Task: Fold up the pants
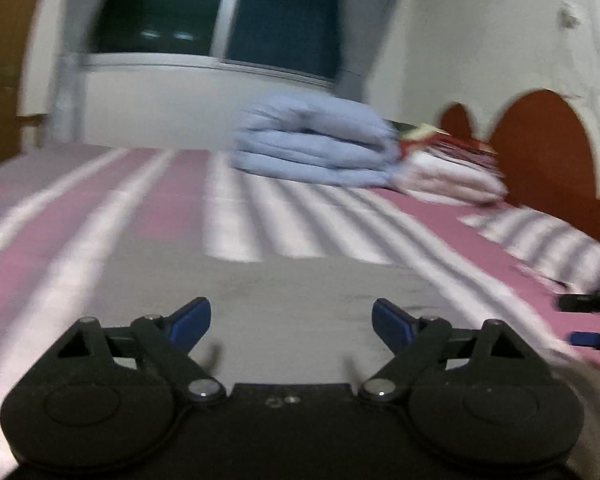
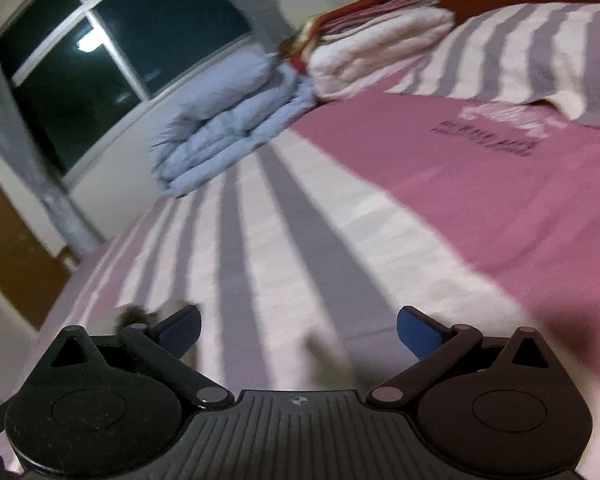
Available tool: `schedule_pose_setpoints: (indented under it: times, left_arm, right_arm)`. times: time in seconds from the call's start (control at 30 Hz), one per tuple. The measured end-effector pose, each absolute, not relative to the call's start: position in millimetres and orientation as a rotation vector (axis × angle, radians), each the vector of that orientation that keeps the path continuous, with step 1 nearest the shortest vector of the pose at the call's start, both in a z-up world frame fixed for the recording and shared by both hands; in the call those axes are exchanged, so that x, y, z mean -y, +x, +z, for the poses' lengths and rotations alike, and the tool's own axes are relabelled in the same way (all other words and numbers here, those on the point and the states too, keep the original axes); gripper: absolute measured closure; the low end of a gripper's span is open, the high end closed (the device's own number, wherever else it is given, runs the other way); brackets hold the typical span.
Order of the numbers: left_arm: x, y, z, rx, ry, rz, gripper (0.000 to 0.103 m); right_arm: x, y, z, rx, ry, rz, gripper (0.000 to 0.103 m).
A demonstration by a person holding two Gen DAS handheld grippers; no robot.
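Grey pants lie flat on the striped bed, right in front of my left gripper, which is open and empty just above them. My right gripper is open and empty over the pink, white and grey striped sheet. A small grey bit of fabric shows behind its left finger. The right gripper also shows at the right edge of the left wrist view. Both views are blurred.
A folded light-blue quilt and a stack of white and red blankets lie at the far side of the bed. A striped pillow lies near the brown headboard. A dark window is behind.
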State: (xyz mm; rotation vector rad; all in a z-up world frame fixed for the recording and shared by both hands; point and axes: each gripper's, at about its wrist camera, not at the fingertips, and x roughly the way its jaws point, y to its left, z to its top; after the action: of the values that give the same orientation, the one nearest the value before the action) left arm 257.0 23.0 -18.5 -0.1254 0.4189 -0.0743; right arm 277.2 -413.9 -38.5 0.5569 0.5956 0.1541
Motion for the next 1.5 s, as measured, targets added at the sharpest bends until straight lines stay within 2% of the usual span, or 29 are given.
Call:
schedule_pose_setpoints:
  times: [0.17,0.3,0.47,0.77,0.8,0.83,1.0,1.17,1.23,1.33,1.5]
  left_arm:
    - [-112,243,-28,-0.467,-0.113,0.103,0.02]
    - [-154,225,-40,-0.468,-0.136,0.169,0.016]
    - [-183,204,-68,-0.491,-0.212,0.209,0.016]
    - [-195,209,-72,-0.502,-0.246,0.21,0.016]
    - [-195,210,-73,-0.507,-0.246,0.209,0.016]
    - [-194,211,-75,-0.513,-0.245,0.209,0.016]
    - [-193,214,-78,-0.53,-0.243,0.222,0.016]
    - [-191,214,-79,-0.536,-0.229,0.23,0.016]
    - [-191,214,-79,-0.539,-0.227,0.235,0.015]
    - [-190,216,-80,-0.546,-0.218,0.242,0.015]
    - [-185,217,-80,-0.553,-0.193,0.244,0.015]
  right_arm:
    - [364,280,-36,-0.595,0.59,0.307,0.0]
    - [322,285,-40,-0.635,0.645,0.398,0.0]
    - [284,292,-53,-0.7,0.702,0.464,0.0]
    - [245,307,-65,-0.749,0.657,0.426,0.001]
    - [242,309,-65,-0.749,0.64,0.428,0.023]
    - [241,307,-67,-0.77,0.615,0.427,0.057]
    - [233,316,-61,-0.765,0.575,0.457,0.064]
    - [251,323,-40,-0.655,0.697,0.521,0.066]
    - [264,327,-48,-0.644,0.735,0.482,0.066]
    - [278,344,-92,-0.781,0.786,0.399,0.066]
    - [281,334,-90,-0.701,0.749,0.414,0.066]
